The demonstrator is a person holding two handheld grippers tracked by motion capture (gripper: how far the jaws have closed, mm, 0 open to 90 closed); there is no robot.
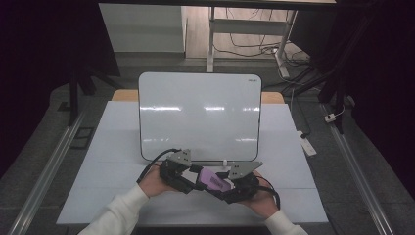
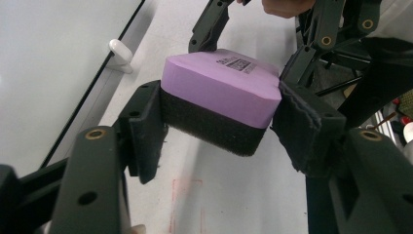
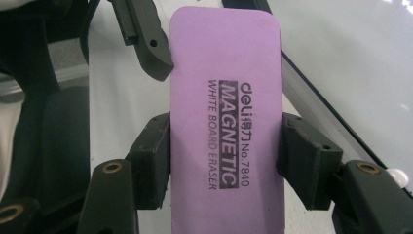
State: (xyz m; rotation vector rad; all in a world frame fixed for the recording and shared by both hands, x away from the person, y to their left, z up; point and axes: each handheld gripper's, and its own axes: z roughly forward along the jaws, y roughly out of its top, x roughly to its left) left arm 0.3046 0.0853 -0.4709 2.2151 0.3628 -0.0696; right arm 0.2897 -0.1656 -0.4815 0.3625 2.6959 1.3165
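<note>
Overhead, holding the eraser (image 1: 213, 177) off the table between left gripper (image 1: 192, 177) and right gripper (image 1: 230, 188), just before the whiteboard (image 1: 199, 115). Alongside the left jaws, clamping the eraser's (image 2: 221, 100) end. Alongside the right jaws, pinching its (image 3: 226, 122) long sides. Seemingly passing it across; wiping not yet beginning.
</note>
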